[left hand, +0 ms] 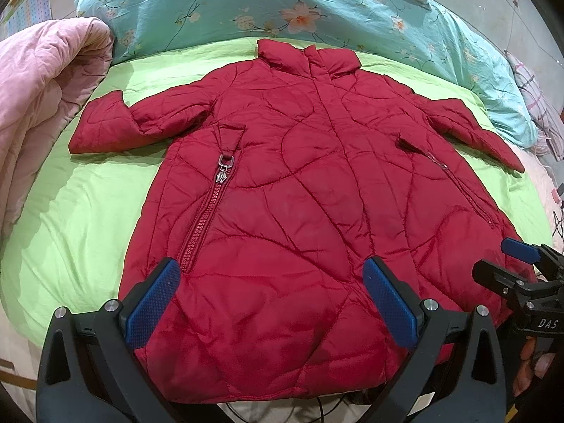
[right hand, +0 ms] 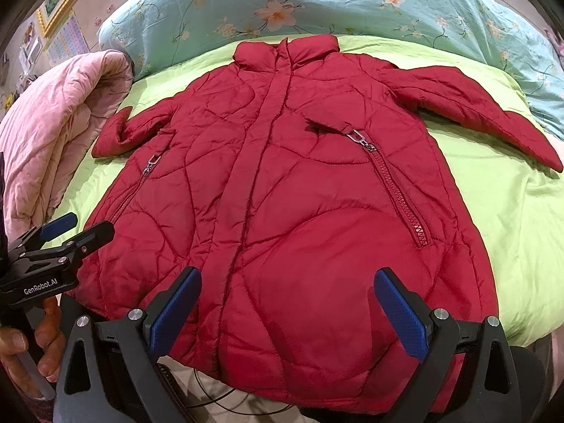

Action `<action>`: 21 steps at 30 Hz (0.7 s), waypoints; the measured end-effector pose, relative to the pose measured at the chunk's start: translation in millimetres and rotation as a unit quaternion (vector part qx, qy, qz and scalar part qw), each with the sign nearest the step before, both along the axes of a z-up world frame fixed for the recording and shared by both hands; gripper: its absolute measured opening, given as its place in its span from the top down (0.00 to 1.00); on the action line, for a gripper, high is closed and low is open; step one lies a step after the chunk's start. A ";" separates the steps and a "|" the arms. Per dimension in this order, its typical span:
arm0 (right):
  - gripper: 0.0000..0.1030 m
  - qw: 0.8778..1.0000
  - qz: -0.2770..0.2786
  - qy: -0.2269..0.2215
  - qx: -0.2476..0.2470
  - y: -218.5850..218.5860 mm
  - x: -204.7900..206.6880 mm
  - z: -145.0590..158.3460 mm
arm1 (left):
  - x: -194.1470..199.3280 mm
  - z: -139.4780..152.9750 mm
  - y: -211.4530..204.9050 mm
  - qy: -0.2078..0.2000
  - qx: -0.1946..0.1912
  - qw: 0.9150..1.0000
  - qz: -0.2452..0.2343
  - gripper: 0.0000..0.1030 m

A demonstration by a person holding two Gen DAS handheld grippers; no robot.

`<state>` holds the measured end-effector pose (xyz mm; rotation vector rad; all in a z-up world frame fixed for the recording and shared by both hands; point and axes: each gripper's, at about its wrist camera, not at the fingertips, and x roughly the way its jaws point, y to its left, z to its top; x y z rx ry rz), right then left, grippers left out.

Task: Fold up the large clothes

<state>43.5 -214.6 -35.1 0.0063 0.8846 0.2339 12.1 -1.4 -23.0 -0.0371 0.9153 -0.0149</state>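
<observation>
A red quilted coat (left hand: pixel 299 194) lies flat, front up, on a lime green sheet (left hand: pixel 70 218), collar far from me, both sleeves spread out. It also fills the right wrist view (right hand: pixel 299 194). My left gripper (left hand: pixel 271 296) is open and empty, hovering over the coat's lower hem on the left half. My right gripper (right hand: pixel 289 306) is open and empty over the hem's right half. The right gripper also shows in the left wrist view (left hand: pixel 507 268), and the left gripper in the right wrist view (right hand: pixel 70 236).
A pink quilt (left hand: pixel 42 98) is bunched at the left of the bed. A teal floral pillow (left hand: pixel 282 3) lies behind the collar. Black cables (right hand: pixel 211 402) trail under the hem at the bed's near edge.
</observation>
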 end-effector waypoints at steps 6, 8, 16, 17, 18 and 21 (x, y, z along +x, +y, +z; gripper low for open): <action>0.04 1.000 0.000 0.004 0.000 -0.2 -0.6 -0.5 | -0.1 0.3 -0.9 0.000 0.000 1.000 -0.002 0.00; 0.04 1.000 0.001 0.007 -0.001 -0.1 -0.3 -0.8 | -0.2 0.3 -0.8 0.000 0.000 1.000 -0.002 0.00; 0.04 1.000 0.001 0.010 -0.006 1.6 -0.5 -0.8 | -0.3 0.7 -1.4 0.000 0.001 1.000 -0.003 0.00; 0.04 1.000 0.001 0.008 -0.004 1.7 -0.7 -0.7 | -0.4 0.7 -1.3 0.000 0.000 1.000 -0.003 0.00; 0.04 1.000 0.001 0.007 -0.002 1.8 -0.9 -0.6 | -0.4 0.7 -1.4 0.000 0.000 1.000 -0.003 0.00; 0.04 1.000 0.001 0.009 -0.004 2.0 -1.1 -0.2 | -0.6 0.8 -1.4 0.000 0.000 1.000 -0.004 0.00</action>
